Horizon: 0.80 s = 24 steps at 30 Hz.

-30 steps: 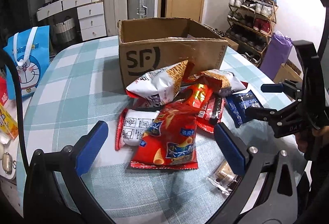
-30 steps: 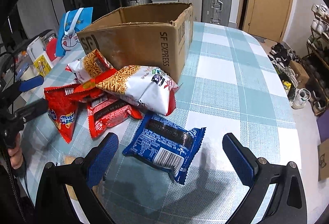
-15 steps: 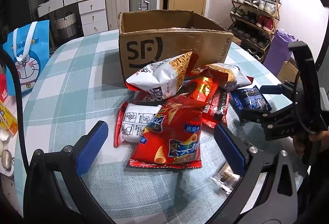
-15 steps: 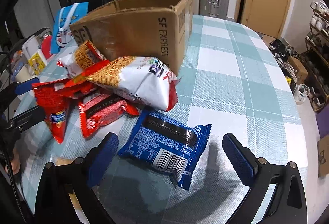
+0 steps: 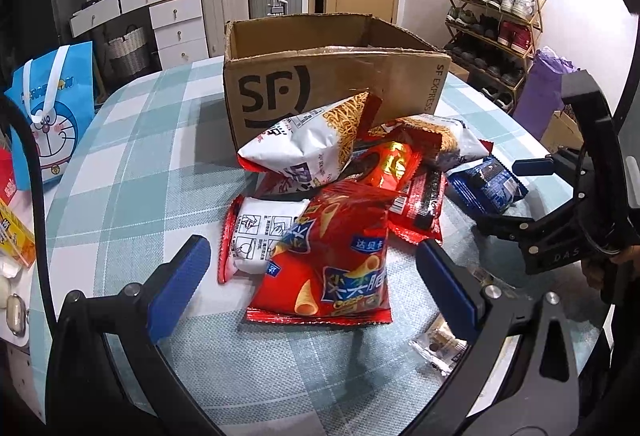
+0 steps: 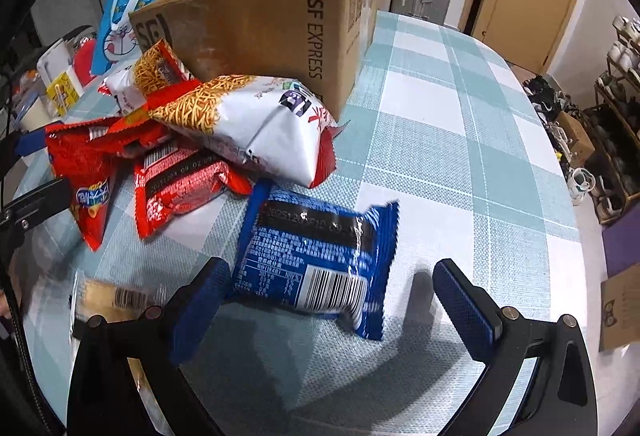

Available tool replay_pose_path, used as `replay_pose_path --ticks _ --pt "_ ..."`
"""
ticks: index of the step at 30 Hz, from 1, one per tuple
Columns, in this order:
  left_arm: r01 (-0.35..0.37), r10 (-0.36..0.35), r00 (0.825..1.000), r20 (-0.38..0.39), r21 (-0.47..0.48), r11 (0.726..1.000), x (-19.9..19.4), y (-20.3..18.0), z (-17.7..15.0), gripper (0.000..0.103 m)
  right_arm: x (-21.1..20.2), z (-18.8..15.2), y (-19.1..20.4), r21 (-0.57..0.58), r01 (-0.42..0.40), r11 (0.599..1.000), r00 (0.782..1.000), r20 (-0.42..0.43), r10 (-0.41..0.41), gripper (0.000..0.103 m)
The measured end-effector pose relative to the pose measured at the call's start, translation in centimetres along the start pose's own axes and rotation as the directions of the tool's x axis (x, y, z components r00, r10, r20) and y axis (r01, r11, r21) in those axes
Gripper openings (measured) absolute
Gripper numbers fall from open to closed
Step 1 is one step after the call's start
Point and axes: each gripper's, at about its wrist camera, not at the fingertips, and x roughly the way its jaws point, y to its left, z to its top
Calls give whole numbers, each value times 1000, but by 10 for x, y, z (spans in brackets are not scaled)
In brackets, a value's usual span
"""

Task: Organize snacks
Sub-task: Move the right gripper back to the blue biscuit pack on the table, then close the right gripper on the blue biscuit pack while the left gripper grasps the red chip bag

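Left wrist view:
- Box print: the cardboard box at the far side of the checked surface shows "SF" on its near wall and "SF EXPRESS" down its right corner.
- Snack pile: heaped against the box's near wall; a white noodle-snack bag leans on top, one corner tilted up toward the box.
- Red chip bag: nearest, flat, long axis running from the camera toward the box, Chinese lettering I cannot read.
- Left claw: spread wide, empty, its blue pads either side of the red chip bag, apart from it.

Right wrist view:
- Blue packet: back side up, barcode toward the camera, a printed date strip across its far end too blurred to read; long axis pointing away toward the pile.
- Right claw: gaping, gripping nothing; the left pad just beside the packet's near-left corner, the right pad apart.
- Blue gift bag: cartoon cat face, left of the box.
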Motion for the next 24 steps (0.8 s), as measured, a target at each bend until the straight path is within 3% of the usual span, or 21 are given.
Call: replay_pose_path --ticks 13,17,22,24 --pt "-8 7 1000 -11 -18 1000 4 5 -1 102 -4 -1 5 19 -33 999 999 35 32 102" --pt "-2 2 1000 -16 -20 1000 4 6 -2 102 -5 -1 6 16 -55 998 998 35 54 72" --pt "-7 6 1000 -16 -23 1000 5 5 -2 102 -7 -2 6 12 -58 998 998 26 58 66" --pt "-16 15 1000 -5 -24 1000 4 5 -2 102 -9 -2 7 9 -60 998 998 27 60 56"
